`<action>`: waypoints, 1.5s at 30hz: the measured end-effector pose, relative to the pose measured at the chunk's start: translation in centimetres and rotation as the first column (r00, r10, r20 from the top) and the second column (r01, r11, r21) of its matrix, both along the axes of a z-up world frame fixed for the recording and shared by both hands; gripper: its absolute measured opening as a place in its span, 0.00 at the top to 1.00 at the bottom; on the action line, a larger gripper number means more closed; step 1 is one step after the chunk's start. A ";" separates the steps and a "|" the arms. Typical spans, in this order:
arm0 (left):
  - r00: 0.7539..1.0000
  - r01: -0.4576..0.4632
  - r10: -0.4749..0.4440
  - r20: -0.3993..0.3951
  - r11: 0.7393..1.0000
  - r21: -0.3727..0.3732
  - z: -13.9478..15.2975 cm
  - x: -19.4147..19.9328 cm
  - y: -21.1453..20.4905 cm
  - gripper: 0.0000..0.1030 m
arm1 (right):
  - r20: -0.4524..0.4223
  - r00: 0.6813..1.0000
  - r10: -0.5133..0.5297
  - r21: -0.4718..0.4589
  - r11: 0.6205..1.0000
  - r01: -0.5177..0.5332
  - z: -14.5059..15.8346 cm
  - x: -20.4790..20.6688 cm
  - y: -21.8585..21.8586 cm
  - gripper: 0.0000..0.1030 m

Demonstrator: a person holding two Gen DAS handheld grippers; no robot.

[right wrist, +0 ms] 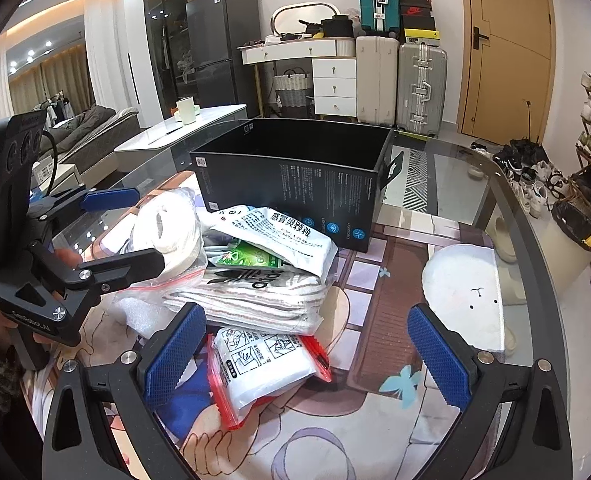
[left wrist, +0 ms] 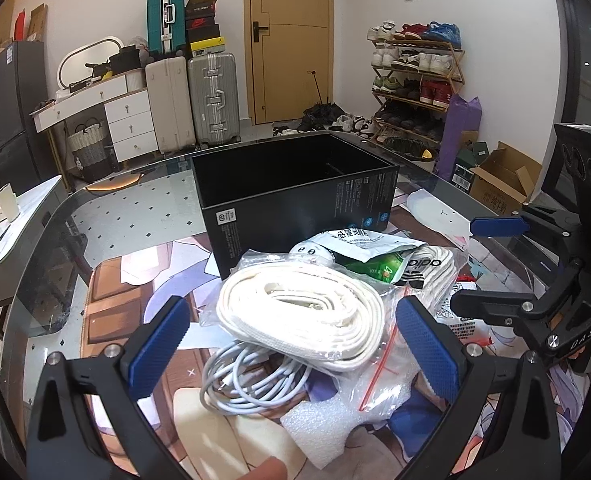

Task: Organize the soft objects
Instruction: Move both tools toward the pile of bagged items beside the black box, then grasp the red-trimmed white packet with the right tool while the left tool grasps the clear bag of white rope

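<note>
Black box (right wrist: 295,184) open-topped, pile (right wrist: 255,280) heaped against its front.

Left wrist view: close over the glass-topped surface (left wrist: 55,240), angled down past a bagged white coiled strap (left wrist: 299,312) toward the open black cardboard box (left wrist: 295,184) and tan door. Right wrist view: equally close, from the pile's other side, facing the dark fridge. Shared: box (right wrist: 295,176), pile, each other's claw.

The white sachet bag (right wrist: 287,240) in the pile carries the printed characters 感冒灵颗粒. The folded white socks (right wrist: 255,292) under it show the adidas name and trefoil logo, seen upside down. A shoebox (right wrist: 415,10) stacked above the suitcases bears a red Nike swoosh. Small print on the black box (right wrist: 295,188) is unreadable.
</note>
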State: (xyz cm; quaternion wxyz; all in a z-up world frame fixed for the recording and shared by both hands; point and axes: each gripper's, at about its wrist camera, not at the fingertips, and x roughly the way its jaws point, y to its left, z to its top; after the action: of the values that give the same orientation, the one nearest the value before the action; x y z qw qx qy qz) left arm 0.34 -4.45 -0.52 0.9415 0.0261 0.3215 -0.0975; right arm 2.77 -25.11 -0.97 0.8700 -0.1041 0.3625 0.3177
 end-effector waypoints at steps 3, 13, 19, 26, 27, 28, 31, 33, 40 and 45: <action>1.000 0.019 -0.019 -0.002 1.000 0.008 0.0 0.1 -0.4 0.00 | -0.002 1.000 0.003 -0.009 1.000 -0.003 -0.2 0.0 0.0 0.01; 0.998 0.023 -0.026 -0.049 0.998 -0.051 -0.3 1.2 -0.2 0.00 | -0.055 0.998 0.036 -0.022 0.999 -0.038 -0.3 -0.8 0.1 0.01; 0.997 0.071 -0.072 -0.026 0.997 -0.033 -0.1 0.8 -1.0 0.00 | -0.075 0.995 0.068 -0.027 0.997 -0.070 -0.6 -1.1 0.6 0.01; 0.996 0.082 -0.083 -0.035 0.997 -0.012 -0.1 1.0 -1.4 0.00 | -0.093 0.991 0.099 -0.062 0.993 -0.104 -1.2 -1.1 1.4 0.01; 0.996 0.073 -0.074 -0.045 0.997 -0.017 -0.2 1.2 -1.2 0.00 | -0.101 0.990 0.099 -0.065 0.992 -0.106 -1.3 -1.1 1.5 0.01; 0.997 0.062 -0.063 -0.054 0.998 -0.021 -0.3 1.4 -1.1 0.00 | -0.106 0.989 0.098 -0.071 0.992 -0.106 -1.4 -1.0 1.5 0.01; 0.996 0.046 -0.048 -0.073 0.999 -0.028 -0.6 1.8 -0.9 0.00 | -0.106 0.989 0.099 -0.085 0.990 -0.108 -1.7 -0.8 1.8 0.01; 0.995 0.048 -0.051 -0.082 0.998 -0.030 -0.9 1.9 -0.9 0.00 | -0.118 0.988 0.100 -0.093 0.989 -0.111 -1.8 -0.7 1.9 0.04; 0.991 0.048 -0.053 -0.126 0.998 -0.038 -1.6 2.5 -0.7 0.00 | -0.141 0.985 0.103 -0.107 0.987 -0.119 -2.2 -0.2 2.2 0.22; 0.986 0.035 -0.047 -0.162 0.997 -0.073 -2.0 3.0 -0.2 0.00 | -0.138 0.984 0.114 -0.107 0.986 -0.130 -2.0 -0.5 2.3 0.28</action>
State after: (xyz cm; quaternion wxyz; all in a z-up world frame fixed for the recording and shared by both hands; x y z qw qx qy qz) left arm 3.31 -4.63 -2.52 0.9102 -0.0081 0.3932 -0.1298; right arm 2.28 -22.84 -3.01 0.8155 -0.1553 0.4299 0.3550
